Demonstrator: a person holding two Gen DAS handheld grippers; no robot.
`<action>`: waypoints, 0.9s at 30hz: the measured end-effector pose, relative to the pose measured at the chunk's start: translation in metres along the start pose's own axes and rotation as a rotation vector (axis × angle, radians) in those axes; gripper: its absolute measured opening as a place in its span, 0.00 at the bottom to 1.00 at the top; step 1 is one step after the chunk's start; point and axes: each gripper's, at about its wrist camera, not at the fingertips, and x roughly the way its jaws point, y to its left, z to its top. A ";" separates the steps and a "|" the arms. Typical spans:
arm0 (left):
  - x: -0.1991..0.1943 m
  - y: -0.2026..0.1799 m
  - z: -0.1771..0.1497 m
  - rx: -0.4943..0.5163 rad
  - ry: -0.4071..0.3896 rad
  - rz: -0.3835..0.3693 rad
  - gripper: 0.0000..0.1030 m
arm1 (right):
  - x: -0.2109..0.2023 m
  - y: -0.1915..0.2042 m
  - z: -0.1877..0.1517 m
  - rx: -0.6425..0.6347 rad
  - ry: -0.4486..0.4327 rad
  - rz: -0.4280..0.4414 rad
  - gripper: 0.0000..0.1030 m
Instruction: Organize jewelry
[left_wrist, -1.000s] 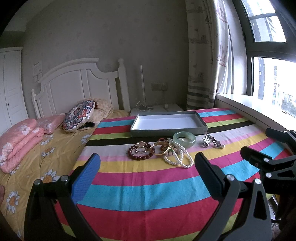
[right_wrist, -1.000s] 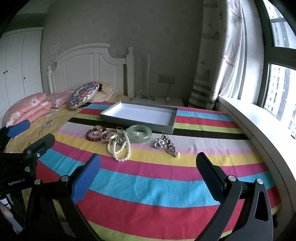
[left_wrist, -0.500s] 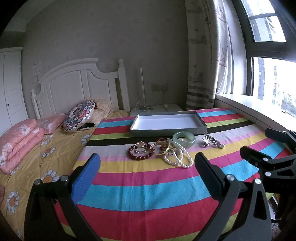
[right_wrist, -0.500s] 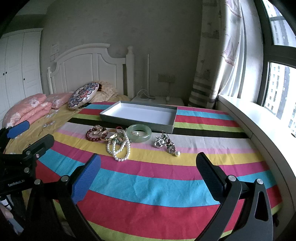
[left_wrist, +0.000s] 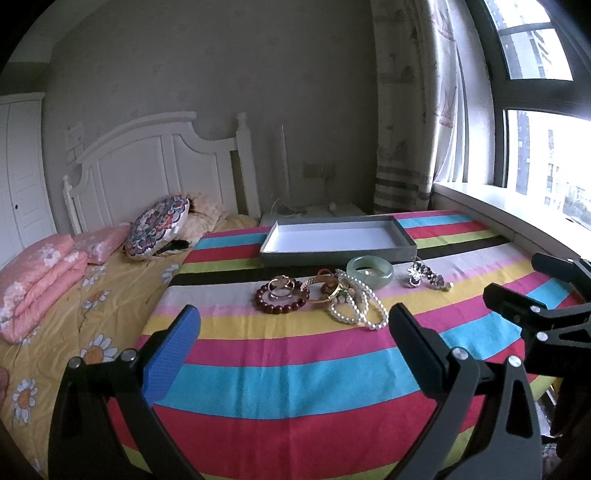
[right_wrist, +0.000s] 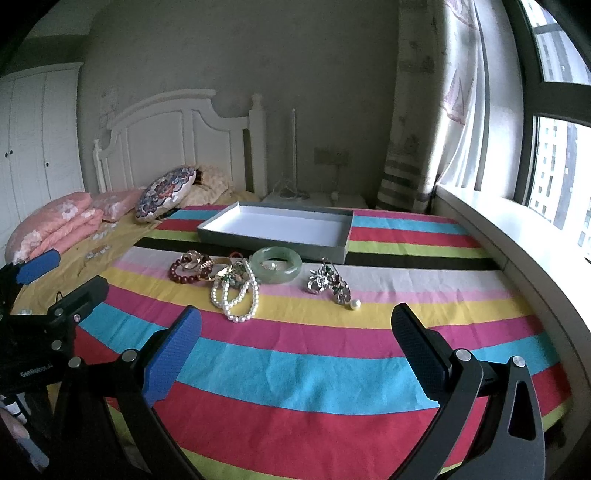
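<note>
- Both grippers are spread wide with nothing in them — the left gripper (left_wrist: 293, 345) and the right gripper (right_wrist: 295, 345) hang over the near stripes of the striped cloth (left_wrist: 295, 373), well short of the jewelry.
- The landmark is the grey tray (left_wrist: 338, 240), which sits bare on the cloth. All the jewelry lies just in front of its near wall, none of it inside.
- Closest to that wall is the jade bangle (left_wrist: 370, 272). Off toward the window from it is the silver flower piece (right_wrist: 328, 282), with a little pearl at its near tip.
- On the bangle's other side there's a heap: the pearl strand (left_wrist: 356, 306), the gold bangles (left_wrist: 325, 288) and the dark red bead bracelet (left_wrist: 282, 300) with what look like silver rings lying inside it.
- My guess is that nothing has been sorted yet, so the first pick comes next.
- What worries me is that heap. The pearls loop over the gold pieces, so grabbing one could drag the others along and dump them halfway to the tray.
- The jade bangle looks smooth and hard — pinch it off-center and I reckon it squirts out, maybe rolls.
- The cloth lies on a soft bed, so pushing down to get under a thin chain could wrinkle the fabric and shift everything.
- With the two grippers this close side by side, both reaching for the middle could make them bump.
</note>
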 end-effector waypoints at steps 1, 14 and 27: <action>0.004 0.000 -0.001 -0.001 0.006 -0.001 0.98 | 0.003 -0.001 -0.001 0.003 0.006 0.002 0.96; 0.081 0.021 -0.019 -0.058 0.142 0.040 0.98 | 0.086 -0.013 0.011 0.019 0.154 0.074 0.96; 0.142 0.089 -0.027 -0.236 0.319 0.042 0.97 | 0.196 0.005 0.050 0.015 0.346 0.056 0.96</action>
